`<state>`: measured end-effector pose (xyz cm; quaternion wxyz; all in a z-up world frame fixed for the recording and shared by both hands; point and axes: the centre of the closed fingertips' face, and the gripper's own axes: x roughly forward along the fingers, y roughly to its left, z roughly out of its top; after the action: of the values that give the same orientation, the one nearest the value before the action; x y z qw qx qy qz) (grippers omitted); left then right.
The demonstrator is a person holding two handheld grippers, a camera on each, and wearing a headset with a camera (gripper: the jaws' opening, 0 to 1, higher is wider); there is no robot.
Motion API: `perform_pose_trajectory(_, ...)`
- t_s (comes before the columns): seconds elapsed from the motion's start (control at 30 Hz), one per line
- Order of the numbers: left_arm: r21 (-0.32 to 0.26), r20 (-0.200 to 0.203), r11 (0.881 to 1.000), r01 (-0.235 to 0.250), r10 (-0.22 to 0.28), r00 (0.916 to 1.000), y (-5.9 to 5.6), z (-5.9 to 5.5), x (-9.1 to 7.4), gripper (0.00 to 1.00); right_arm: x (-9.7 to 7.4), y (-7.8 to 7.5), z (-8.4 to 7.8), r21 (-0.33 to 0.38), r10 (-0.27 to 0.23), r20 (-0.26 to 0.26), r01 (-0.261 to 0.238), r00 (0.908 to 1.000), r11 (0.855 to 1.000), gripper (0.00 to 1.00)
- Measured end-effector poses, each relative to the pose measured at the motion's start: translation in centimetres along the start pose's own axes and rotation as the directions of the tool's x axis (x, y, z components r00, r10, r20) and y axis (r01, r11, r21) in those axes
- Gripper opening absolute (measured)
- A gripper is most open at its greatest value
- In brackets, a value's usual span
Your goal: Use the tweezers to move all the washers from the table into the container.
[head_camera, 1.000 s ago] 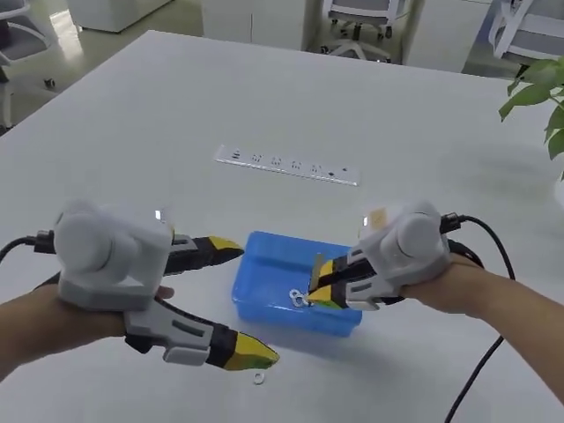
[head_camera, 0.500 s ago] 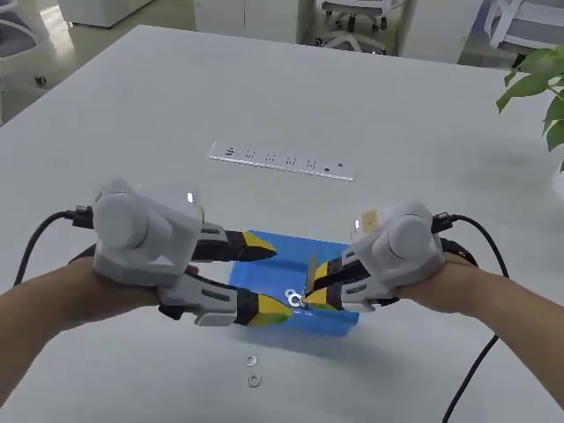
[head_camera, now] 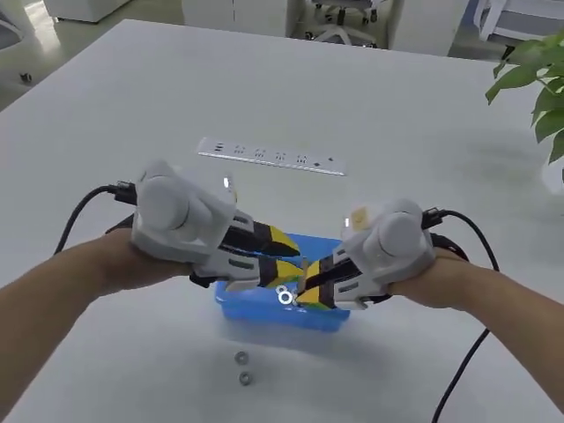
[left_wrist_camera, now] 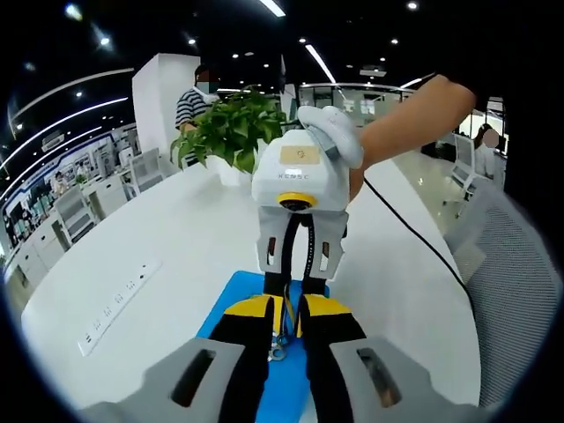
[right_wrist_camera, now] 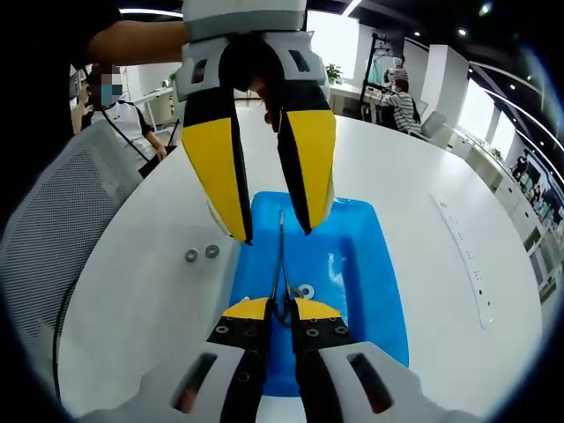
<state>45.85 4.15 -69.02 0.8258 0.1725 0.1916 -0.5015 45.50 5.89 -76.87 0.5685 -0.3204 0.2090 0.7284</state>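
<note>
A shallow blue container (head_camera: 264, 314) sits mid-table. My right gripper (head_camera: 310, 291) hangs over it, shut on thin metal tweezers (right_wrist_camera: 281, 256) that point away from it. My left gripper (head_camera: 286, 260) faces it over the container, jaws open, one on each side of the tweezers (left_wrist_camera: 286, 324) without touching. One washer (right_wrist_camera: 306, 290) lies inside the container (right_wrist_camera: 370, 282) by my right gripper (right_wrist_camera: 280, 310). A small ring (left_wrist_camera: 277, 353) shows at the tweezers' end; I cannot tell whether they grip it. Two washers (head_camera: 241, 357) (head_camera: 244, 378) lie on the table in front of the container.
A white power strip (head_camera: 269, 157) lies beyond the container. A green plant (head_camera: 533, 79) stands at the far right edge. A black cable (head_camera: 467, 370) trails from the right gripper over the table. Office chairs stand past the far edge.
My left gripper has swung right from beside the container to over it, and its jaws have narrowed around the tweezers. The right gripper has stayed put.
</note>
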Motion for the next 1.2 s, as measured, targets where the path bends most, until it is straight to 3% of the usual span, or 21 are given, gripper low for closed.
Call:
perform_pose_trajectory(0.23, 0.02, 0.003, 1.0, 0.017, -0.017, 0.9999, 0.0, 0.1, 0.5, 0.06, 0.1, 0.1, 0.0, -0.017, 0.006, -0.005, -0.006, 1.0, 1.0, 0.1)
perform_pose_trajectory(0.7, 0.017, 0.004, 1.0, 0.019, -0.019, 0.9998, -0.1, 0.4, 0.4, 0.06, -0.4, 0.1, 0.0, -0.007, -0.012, -0.008, 0.012, 0.9999, 1.0, 0.13)
perform_pose_trajectory(1.2, 0.014, 0.011, 1.0, 0.008, -0.008, 0.9999, -0.1, 1.4, -0.9, 0.05, -2.2, 0.2, 0.9, 0.013, -0.061, 0.004, 0.061, 0.9981, 0.998, 0.22)
